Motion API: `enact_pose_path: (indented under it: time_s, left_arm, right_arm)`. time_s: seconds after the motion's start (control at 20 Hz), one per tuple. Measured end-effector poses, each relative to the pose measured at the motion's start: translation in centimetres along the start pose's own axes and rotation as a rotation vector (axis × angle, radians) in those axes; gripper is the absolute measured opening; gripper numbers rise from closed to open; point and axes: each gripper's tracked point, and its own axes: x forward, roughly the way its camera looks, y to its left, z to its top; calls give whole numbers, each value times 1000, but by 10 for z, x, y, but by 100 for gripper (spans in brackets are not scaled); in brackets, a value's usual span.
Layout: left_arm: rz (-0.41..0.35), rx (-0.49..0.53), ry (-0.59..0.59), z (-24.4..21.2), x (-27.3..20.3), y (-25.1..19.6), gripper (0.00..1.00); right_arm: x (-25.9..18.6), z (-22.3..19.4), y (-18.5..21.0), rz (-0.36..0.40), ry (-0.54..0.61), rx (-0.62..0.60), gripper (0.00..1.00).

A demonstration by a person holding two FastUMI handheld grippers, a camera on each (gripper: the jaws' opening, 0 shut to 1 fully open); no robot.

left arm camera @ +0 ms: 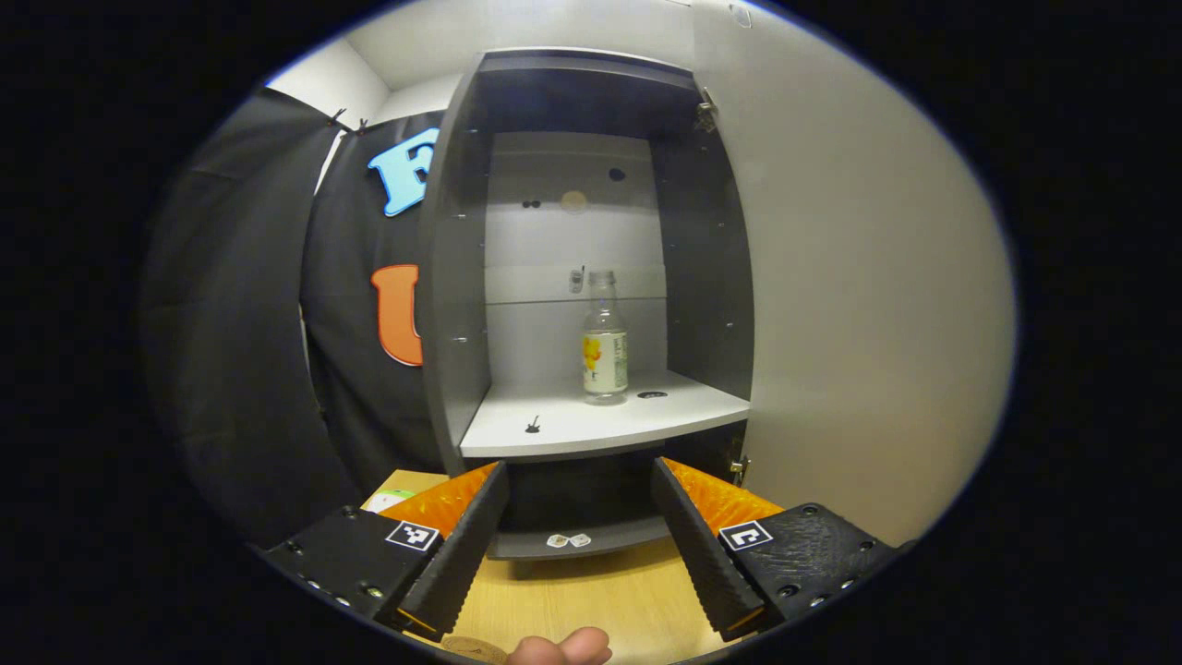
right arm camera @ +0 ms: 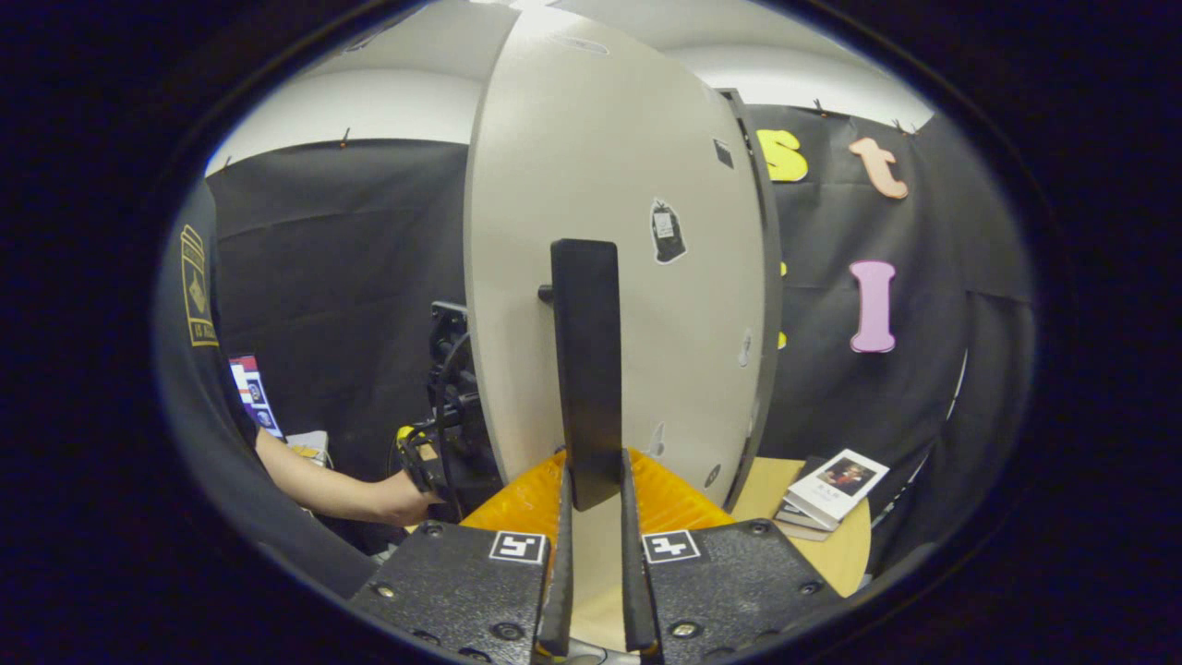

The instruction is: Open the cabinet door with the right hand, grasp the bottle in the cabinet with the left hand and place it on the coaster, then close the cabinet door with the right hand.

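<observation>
Cabinet door (right arm camera: 637,305) swung open with right claw (right arm camera: 591,545) clenched on its handle (right arm camera: 586,369), bottle (left arm camera: 605,340) upright on far cabinet shelf (left arm camera: 591,425), left claw (left arm camera: 580,545) spread and empty near it; fetching, placing, closing left.

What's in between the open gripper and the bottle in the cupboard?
In the left gripper view, just bare shelf between the left gripper and the bottle.

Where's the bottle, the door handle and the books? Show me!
bottle (left arm camera: 605,360): left gripper view, on its label.
door handle (right arm camera: 586,369): right gripper view, on the middle of the black bar.
books (right arm camera: 836,485): right gripper view, on the top book's cover.
</observation>
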Motion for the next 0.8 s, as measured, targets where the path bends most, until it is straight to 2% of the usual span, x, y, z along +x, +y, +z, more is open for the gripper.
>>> enact_pose_path:
  time_s: [0.2,0.45,0.5,0.65,0.7,0.8]
  left_arm:
    - [-23,-10,16,-1,28,-17,95]
    - [-14,7,-9,17,66,-25,95]
    - [-12,12,-9,21,74,-24,95]
    - [2,52,-2,28,98,-28,95]
    - [8,67,-5,32,108,-29,95]
    - [23,85,-23,44,127,-30,95]
  right_arm:
    - [1,4,-6,-74,-27,33,23]
    - [-5,6,-30,-193,-69,21,24]
    - [-8,5,-38,-226,-73,19,34]
    - [-24,3,-55,-315,-95,51,42]
    - [-28,4,-61,-346,-104,58,49]
    - [-37,3,-76,-401,-119,62,56]
